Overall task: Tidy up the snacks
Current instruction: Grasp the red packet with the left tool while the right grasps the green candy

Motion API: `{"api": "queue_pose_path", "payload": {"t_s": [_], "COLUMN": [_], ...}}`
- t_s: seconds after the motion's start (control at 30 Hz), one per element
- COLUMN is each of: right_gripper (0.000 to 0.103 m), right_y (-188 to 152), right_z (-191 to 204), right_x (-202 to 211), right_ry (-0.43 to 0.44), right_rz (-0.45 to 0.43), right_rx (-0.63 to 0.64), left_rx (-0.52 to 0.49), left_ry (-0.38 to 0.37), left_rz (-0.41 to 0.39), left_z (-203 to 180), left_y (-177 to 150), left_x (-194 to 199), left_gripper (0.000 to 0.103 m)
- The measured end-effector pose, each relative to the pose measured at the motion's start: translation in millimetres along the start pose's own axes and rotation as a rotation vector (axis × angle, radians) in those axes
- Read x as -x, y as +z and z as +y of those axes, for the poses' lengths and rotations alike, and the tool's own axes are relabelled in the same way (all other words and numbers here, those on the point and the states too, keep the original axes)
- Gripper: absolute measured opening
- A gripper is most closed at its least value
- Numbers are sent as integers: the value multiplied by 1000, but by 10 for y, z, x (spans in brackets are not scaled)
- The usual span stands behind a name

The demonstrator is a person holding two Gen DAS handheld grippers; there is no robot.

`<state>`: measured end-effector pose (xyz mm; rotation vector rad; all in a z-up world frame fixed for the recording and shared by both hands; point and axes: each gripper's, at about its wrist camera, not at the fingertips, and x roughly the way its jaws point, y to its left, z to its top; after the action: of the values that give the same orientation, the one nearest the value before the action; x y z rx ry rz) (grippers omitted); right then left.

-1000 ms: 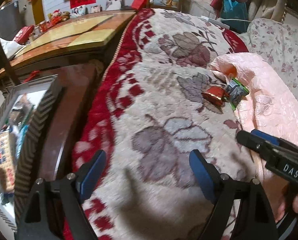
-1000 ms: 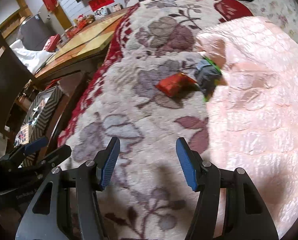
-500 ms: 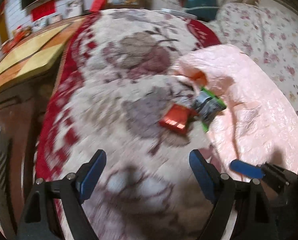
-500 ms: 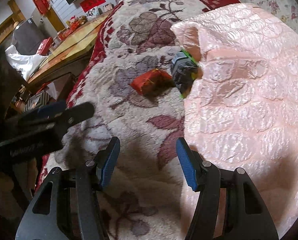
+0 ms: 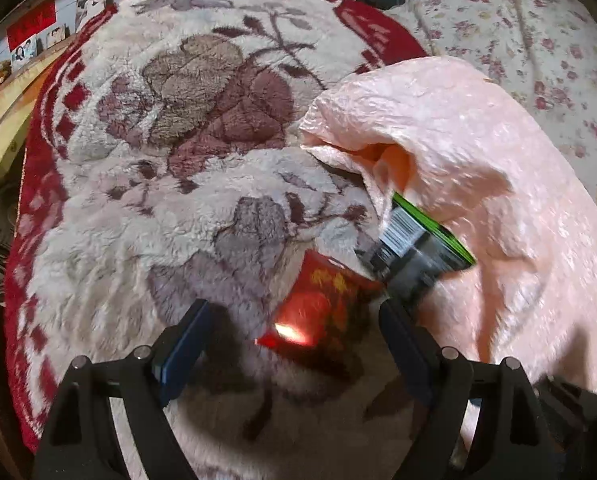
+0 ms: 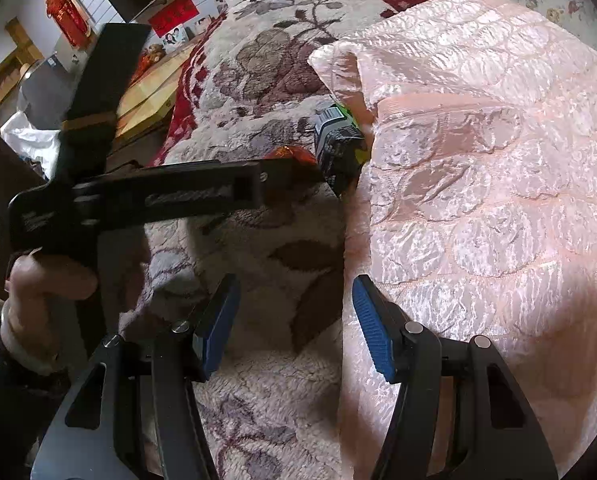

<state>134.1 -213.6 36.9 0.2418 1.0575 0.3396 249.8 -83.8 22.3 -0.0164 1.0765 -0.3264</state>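
Two snack packets lay touching: red packet (image 5: 322,304), dark packet (image 5: 414,250). Your left gripper (image 5: 294,340) straddled the red one, fingers spread. Your right gripper (image 6: 294,320) stood parted, empty.

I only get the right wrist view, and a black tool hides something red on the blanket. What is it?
Observer: The left view shows a red packet with gold print, lying flat.
Operator: Is that tool gripping it?
Observer: No. The left gripper is open, its fingers either side of the packet's near end, not pressing it.
Operator: And the dark thing beside it?
Observer: A dark packet with a green edge; its near corner meets the red one.
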Motion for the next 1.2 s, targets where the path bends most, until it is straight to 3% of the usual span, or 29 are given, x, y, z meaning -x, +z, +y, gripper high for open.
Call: {"api": "queue_pose_path", "payload": {"t_s": [0.03, 0.1, 0.17, 0.33, 0.6, 0.73, 0.9, 1.0, 1.2], "right_gripper": [58, 58, 58, 58, 58, 58, 59, 59, 59], "right_y": [4, 19, 46, 214, 703, 884, 880, 829, 763], "right_z": [-7, -7, 1, -34, -52, 55, 251, 368, 492], "right_x": [-8, -29, -46, -73, -234, -465, -654, -690, -547], "right_ry": [0, -1, -5, -26, -42, -34, -39, 55, 42], "right_rz": [1, 3, 3, -19, -81, -36, 19, 55, 12], "right_rx": [-2, -4, 2, -1, 18, 69, 157, 159, 205], "left_rx": [2, 2, -6, -7, 132, 185, 244, 234, 213], "left_ry": [2, -10, -22, 8, 120, 171, 173, 185, 190], "left_rz": [-3, -3, 14, -8, -42, -73, -75, -77, -92], "left_z": [-1, -10, -42, -15, 582, 851, 1019, 991, 933], "left_y": [16, 44, 55, -41, -404, -692, -989, -1061, -1083], "left_x": [-21, -59, -89, 6, 579, 906, 1076, 1083, 1142], "left_gripper": [81, 48, 37, 37, 36, 36, 37, 37, 37]}}
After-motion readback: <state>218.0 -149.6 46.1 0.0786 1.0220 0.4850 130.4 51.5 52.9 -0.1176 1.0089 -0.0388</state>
